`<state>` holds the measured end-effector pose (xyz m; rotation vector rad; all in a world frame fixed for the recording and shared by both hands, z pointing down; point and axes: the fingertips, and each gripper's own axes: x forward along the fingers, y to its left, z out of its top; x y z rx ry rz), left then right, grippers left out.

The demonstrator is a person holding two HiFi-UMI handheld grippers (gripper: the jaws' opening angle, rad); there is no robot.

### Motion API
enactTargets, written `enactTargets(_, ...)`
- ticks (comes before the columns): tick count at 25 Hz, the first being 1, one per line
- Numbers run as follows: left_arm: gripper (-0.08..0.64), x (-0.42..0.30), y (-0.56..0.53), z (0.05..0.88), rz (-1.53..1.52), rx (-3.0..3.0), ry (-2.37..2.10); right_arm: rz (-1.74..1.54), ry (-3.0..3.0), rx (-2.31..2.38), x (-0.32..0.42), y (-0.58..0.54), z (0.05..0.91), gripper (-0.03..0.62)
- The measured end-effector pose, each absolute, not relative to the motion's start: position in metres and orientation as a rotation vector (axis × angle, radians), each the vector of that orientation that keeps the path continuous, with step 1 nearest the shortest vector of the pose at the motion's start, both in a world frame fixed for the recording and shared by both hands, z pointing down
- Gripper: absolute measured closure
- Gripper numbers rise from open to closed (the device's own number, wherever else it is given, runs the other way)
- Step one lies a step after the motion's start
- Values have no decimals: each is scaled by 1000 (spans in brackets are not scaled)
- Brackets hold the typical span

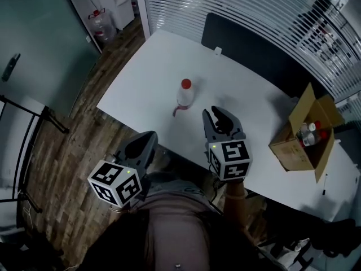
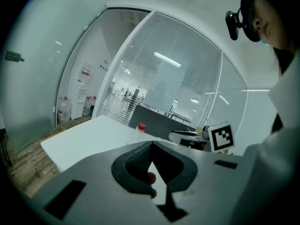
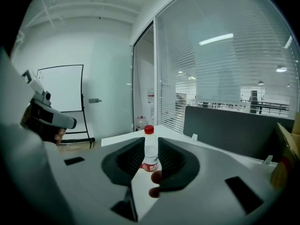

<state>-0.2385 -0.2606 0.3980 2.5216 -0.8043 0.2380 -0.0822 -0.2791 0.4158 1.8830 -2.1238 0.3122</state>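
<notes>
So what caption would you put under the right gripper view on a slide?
Open right gripper faces a red-capped bottle standing on the white table, not touching it.

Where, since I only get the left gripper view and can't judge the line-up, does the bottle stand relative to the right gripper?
Observer: The right gripper view shows the bottle upright. It is framed between the right gripper's parted jaws but lies beyond their tips, untouched.
Operator: Is it near the table edge?
Observer: No. The head view shows it set in from the edges of the white table, with bare tabletop between it and that gripper.
Operator: Anything else on it?
Observer: Yes, an open cardboard box at the right end, holding several capped bottles.
</notes>
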Motion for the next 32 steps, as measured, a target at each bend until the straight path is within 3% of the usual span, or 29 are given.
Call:
enactTargets(10, 555, -222, -195, 389, 206, 2497, -779, 260, -2134, 1877, -78, -201, 394, 549)
enactTargets(32, 555, -223, -80, 379, 245, 2579, -776, 223, -2138, 1903, -94, -70, 376, 555)
